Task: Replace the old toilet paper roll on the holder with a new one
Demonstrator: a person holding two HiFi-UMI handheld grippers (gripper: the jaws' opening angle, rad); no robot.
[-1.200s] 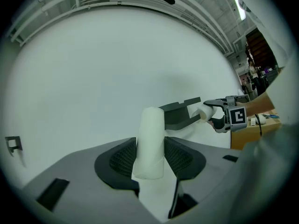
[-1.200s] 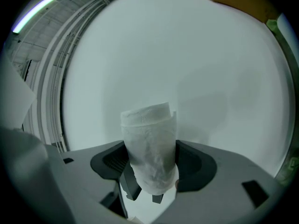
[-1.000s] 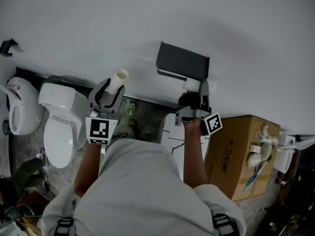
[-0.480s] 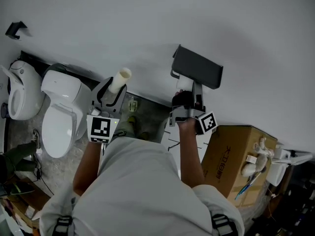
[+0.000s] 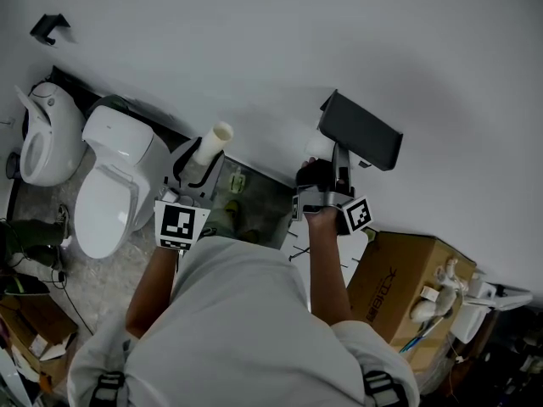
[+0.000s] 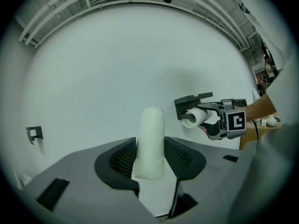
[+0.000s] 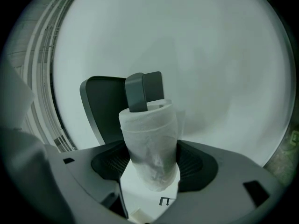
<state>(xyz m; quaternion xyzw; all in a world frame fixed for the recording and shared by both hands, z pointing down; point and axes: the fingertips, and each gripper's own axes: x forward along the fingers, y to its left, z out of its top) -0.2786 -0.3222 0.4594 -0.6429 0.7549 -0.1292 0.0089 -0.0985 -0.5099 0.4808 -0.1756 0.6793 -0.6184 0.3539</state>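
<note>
1. Far out to the left of your left hand-held gripper (image 5: 199,164), a white toilet (image 5: 114,185) stands on the floor against the wall (image 5: 280,32). A second white fixture (image 5: 44,142) sits further left, and a small dark bracket (image 5: 49,28) is fixed to the wall above them.
2. Your left hand-held gripper has its jaws closed on the empty cardboard tube (image 6: 150,139), one pad on each side of the tube's lower part. The tube stands straight out past the fingertips toward the wall and is clear of the wall.
3. Off to the right of that gripper, at about the same height, is your right hand-held gripper (image 5: 327,172). Its jaws are pressed onto the new toilet paper roll (image 7: 152,143), gripping the near half, and the roll's wrapped surface wrinkles where the pads bear on it.
4. Just beyond the right gripper's tips, the dark holder (image 5: 361,131) hangs on the wall, with its flat cover tilted up above the roll. In the right gripper view, the holder's grey bar (image 7: 144,91) comes down to the roll's open far end and meets it there.
5. To the right of the right gripper and lower down, a cardboard box (image 5: 394,282) sits on the floor with some pale items on its top.
</note>
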